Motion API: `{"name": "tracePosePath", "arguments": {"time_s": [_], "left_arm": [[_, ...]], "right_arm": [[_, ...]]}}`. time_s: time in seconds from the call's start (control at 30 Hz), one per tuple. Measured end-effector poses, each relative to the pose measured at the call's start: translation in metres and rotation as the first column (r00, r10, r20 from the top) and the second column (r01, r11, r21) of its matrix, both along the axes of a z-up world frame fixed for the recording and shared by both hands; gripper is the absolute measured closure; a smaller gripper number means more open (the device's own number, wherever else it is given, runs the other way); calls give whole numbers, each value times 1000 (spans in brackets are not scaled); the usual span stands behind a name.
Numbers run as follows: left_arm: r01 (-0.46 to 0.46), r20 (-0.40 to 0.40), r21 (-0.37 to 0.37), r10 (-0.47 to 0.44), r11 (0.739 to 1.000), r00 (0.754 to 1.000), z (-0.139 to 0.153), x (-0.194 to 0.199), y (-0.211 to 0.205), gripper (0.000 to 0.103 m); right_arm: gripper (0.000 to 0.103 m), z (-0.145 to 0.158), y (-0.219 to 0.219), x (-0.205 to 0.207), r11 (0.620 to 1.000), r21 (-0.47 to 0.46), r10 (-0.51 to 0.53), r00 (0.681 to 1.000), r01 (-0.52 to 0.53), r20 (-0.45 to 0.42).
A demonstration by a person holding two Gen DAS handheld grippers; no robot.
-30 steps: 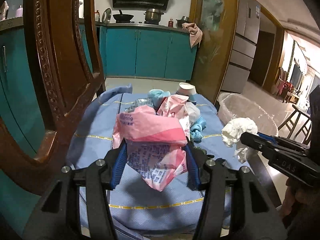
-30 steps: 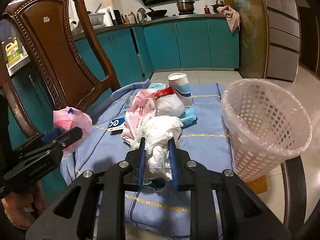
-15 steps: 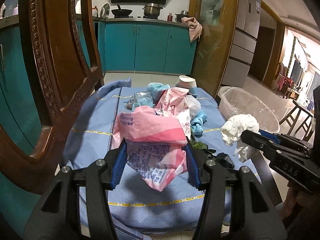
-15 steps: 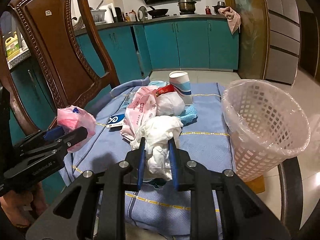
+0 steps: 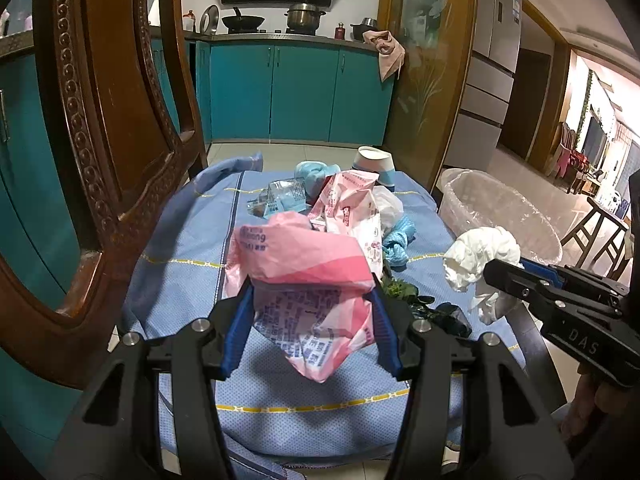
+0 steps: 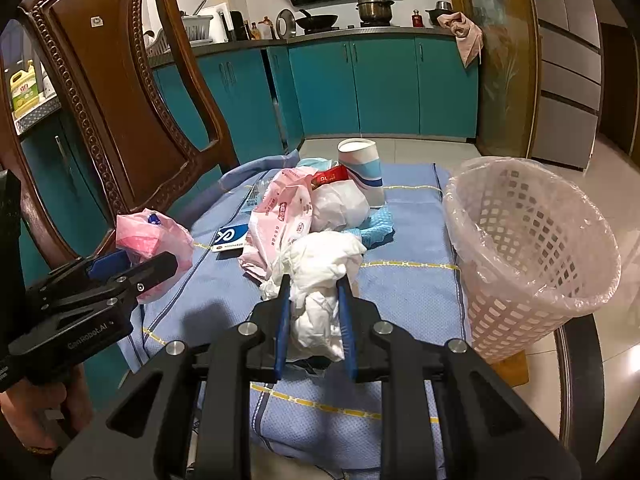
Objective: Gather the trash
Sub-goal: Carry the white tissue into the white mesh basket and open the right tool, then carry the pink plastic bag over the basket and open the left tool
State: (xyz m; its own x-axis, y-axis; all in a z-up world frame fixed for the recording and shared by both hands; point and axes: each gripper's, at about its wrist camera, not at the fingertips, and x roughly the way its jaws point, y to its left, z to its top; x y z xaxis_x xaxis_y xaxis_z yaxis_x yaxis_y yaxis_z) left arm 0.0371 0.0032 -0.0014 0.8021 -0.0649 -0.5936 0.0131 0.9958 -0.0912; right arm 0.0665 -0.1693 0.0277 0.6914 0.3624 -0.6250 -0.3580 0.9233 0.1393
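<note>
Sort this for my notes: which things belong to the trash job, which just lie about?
Job: pink bag, tissue wad, bin, paper cup, pink wrapper.
Lying about: chair, wok, pot.

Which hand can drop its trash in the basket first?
Probably the right. Its hand-held gripper holds the white tissue wad right beside the lined basket. The left hand-held gripper, gripping the pink wrapper, is farther away.

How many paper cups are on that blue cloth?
1. A white paper cup with blue bands stands upright at the far end of the blue tablecloth, behind the trash pile. Others may be hidden under the pile.
</note>
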Motion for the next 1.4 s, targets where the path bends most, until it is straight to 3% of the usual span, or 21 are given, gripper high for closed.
{"name": "tracePosePath", "arguments": {"time_s": [0.6,0.67,0.77,0.87,0.97,1.03,1.07,1.1,1.13,1.2,1.27,1.4], "left_arm": [[4,-5,3,-4,1000,1000,-2,1,0,49],[3,-8,1,-3,1000,1000,-4,2,1,49],[3,-11,3,-3,1000,1000,-5,3,1,49],[2,-13,1,-2,1000,1000,-6,4,2,49],[2,-14,0,-2,1000,1000,-6,4,1,49],[3,-14,2,-3,1000,1000,-6,5,1,49],[3,-15,2,-3,1000,1000,-7,5,1,49],[2,-15,3,-2,1000,1000,-6,4,0,49],[2,-17,2,-2,1000,1000,-7,4,1,49],[-2,-17,0,2,1000,1000,-7,5,2,49],[-2,-16,-1,2,1000,1000,-6,4,2,49],[-2,-18,1,2,1000,1000,-6,5,3,49]], "right_arm": [[81,2,-5,1,1000,3,-18,1000,18,21],[81,10,-17,4,998,7,-60,996,60,63],[81,33,-66,25,971,62,-239,960,232,143],[81,33,-105,51,932,70,-361,921,354,145],[80,19,-135,77,905,89,-424,901,416,92],[66,12,-149,86,887,96,-460,884,452,88],[52,12,-156,88,876,112,-478,875,469,75],[50,14,-159,86,870,133,-487,870,475,78],[48,18,-159,80,870,149,-486,869,470,92],[28,27,-152,59,882,164,-466,871,443,156],[22,33,-145,38,886,193,-455,869,421,196],[20,34,-115,15,917,183,-387,902,355,190]]}}
